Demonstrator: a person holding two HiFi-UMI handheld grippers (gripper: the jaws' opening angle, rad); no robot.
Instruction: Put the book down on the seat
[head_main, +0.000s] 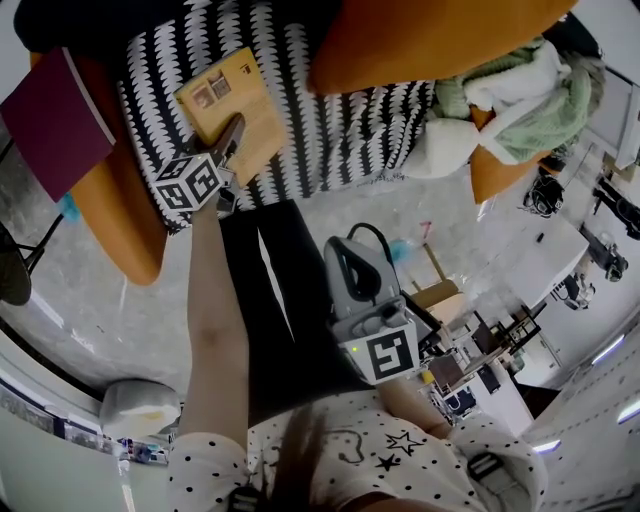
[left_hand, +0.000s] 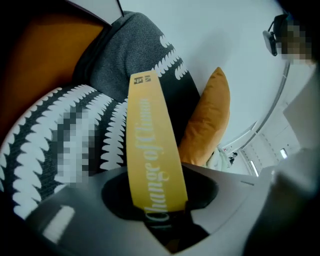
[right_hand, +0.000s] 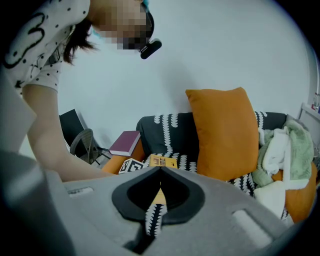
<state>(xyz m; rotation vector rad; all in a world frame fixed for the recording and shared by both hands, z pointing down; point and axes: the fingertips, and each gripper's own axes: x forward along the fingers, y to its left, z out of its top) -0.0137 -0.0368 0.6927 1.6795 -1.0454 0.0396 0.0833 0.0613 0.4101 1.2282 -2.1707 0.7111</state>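
**Yellow book gripped at a sofa seat**

At far left, a maroon book lies on the orange armrest. Next to it, the left claw is closed on the near edge of the yellow book, whose spine runs up between the jaws. The book is on or just above the black-and-white seat; which of the two cannot be told. Lower middle, close to the person's body, the right claw is well apart from the book, its jaws together and empty. Beyond it, an orange cushion stands against the sofa back. At right, green and white blankets lie heaped.
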